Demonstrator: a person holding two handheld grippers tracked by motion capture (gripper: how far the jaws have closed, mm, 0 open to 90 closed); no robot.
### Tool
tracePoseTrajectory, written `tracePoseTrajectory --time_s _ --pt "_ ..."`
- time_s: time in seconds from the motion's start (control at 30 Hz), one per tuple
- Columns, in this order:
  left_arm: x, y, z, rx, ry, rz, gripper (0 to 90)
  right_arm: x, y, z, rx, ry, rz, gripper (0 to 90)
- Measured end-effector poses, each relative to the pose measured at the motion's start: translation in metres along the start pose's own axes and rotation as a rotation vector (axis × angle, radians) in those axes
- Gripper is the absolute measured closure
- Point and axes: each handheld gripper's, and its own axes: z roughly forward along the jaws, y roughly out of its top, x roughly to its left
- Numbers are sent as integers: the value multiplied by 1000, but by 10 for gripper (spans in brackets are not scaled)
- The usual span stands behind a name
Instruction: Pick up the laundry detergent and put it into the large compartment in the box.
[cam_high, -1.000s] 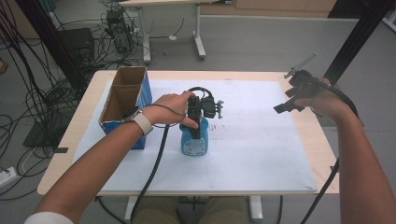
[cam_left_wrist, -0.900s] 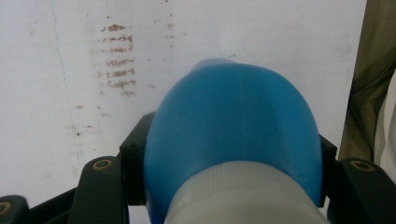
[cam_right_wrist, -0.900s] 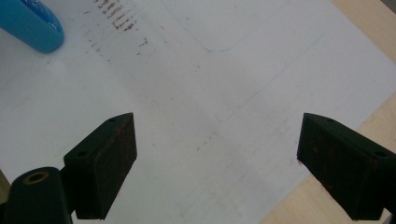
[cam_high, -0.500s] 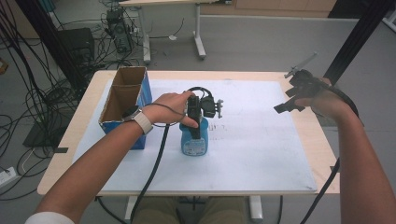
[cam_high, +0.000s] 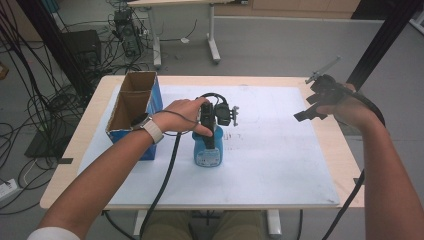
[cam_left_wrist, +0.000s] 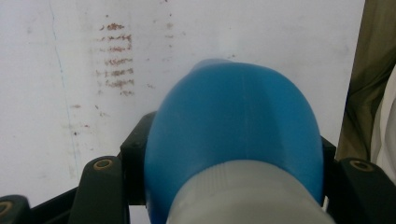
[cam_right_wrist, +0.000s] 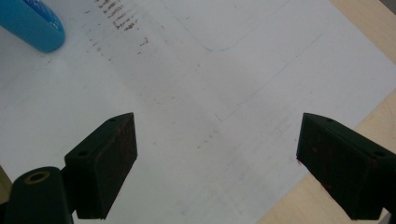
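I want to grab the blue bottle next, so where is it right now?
In the high view the blue bottle stands on the white mat, left of centre, just right of the open cardboard box, clamped by the left gripper.

Grey floor (cam_high: 280, 45), tangled cables (cam_high: 30, 100)

My left gripper (cam_high: 212, 131) sits over the top of the bottle (cam_high: 208, 150), which stands upright on the sheet (cam_high: 280, 165) near the middle of the table (cam_high: 92, 120), with 1 jaw on each side of it. The open box (cam_high: 134, 107) stands to the left of the bottle, at the sheet's left edge, just beside my left wrist. My right gripper (cam_high: 312, 105) hangs well to the right, above the sheet's far right corner, nothing between its 2 jaws.
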Motion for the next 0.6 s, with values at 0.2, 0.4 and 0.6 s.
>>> tracePoseTrajectory --time_s 0.2,0.4,0.6 --pt "0 0 0 1 1 2 386 1 2 1 4 2 -3 123" --pt "0 0 0 1 1 2 386 1 3 0 2 0 -5 124" --pt "0 0 0 2 0 1 386 1 2 -2 -1 -3 -6 124"
